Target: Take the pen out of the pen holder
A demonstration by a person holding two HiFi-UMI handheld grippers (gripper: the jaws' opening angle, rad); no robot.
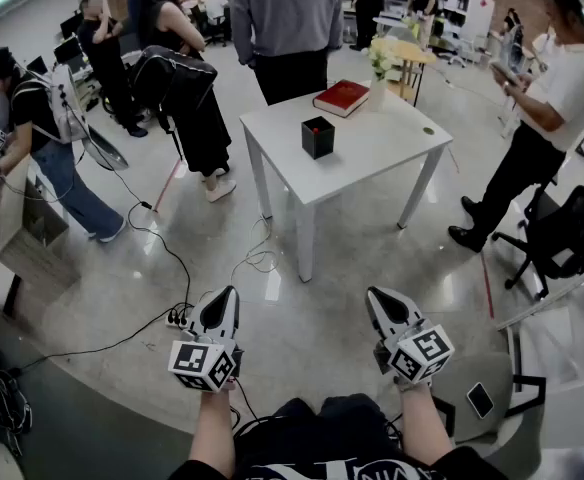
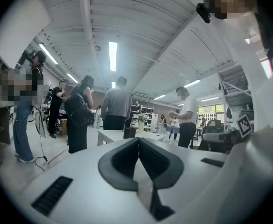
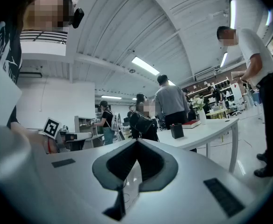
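The black square pen holder (image 1: 318, 136) stands on the white table (image 1: 372, 148), well ahead of me across the floor. A red-topped pen (image 1: 316, 125) sticks up inside it. Both grippers are held low and level near my body, far short of the table. My left gripper (image 1: 230, 292) has its jaws together with nothing between them, and so does my right gripper (image 1: 372, 293). The left gripper view shows the holder (image 2: 129, 132) small just beyond its shut tips (image 2: 139, 140). In the right gripper view the holder (image 3: 176, 130) sits on the table to the right of its shut tips (image 3: 137, 141).
A red book (image 1: 342, 97) and a vase of flowers (image 1: 377, 68) stand at the table's far side. Several people stand around the table. Cables (image 1: 162, 248) trail over the floor at left, and an office chair (image 1: 572, 233) stands at right.
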